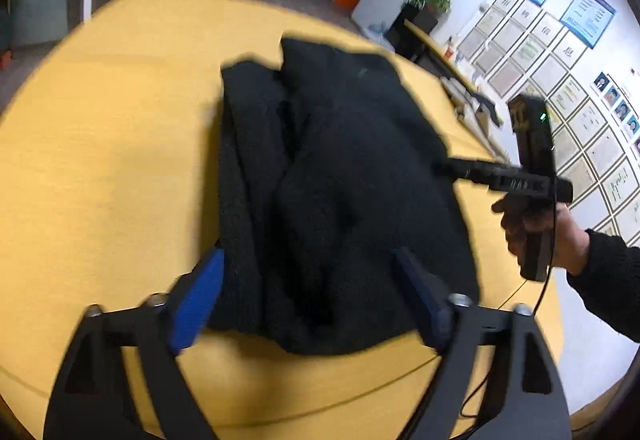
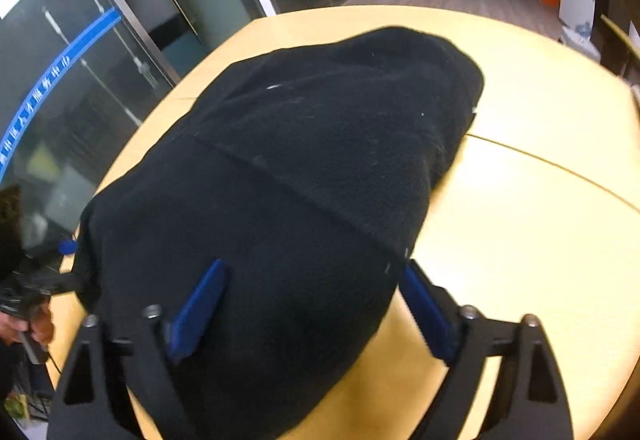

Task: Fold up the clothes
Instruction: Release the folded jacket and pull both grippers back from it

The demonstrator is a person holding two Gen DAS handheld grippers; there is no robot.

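Observation:
A black fleece garment [image 1: 332, 176] lies bunched and folded on the yellow table [image 1: 112, 144]. My left gripper [image 1: 312, 292] is open, its blue pads [image 1: 200, 296] spread over the garment's near edge, holding nothing. My right gripper [image 2: 316, 308] is also open, with blue pads [image 2: 200, 312] either side of the garment's [image 2: 288, 168] near end. In the left wrist view the right gripper [image 1: 444, 166] is seen from the side at the garment's right edge, held by a hand [image 1: 536, 228]. In the right wrist view the left gripper's blue tip shows at the garment's left edge [image 2: 67, 247].
The yellow table [image 2: 540, 224] has a seam line running across it and a curved far edge. A cable [image 1: 548, 280] hangs from the right gripper. Glass doors [image 2: 100, 52] stand beyond the table, and a wall of posters [image 1: 560, 52] is at the right.

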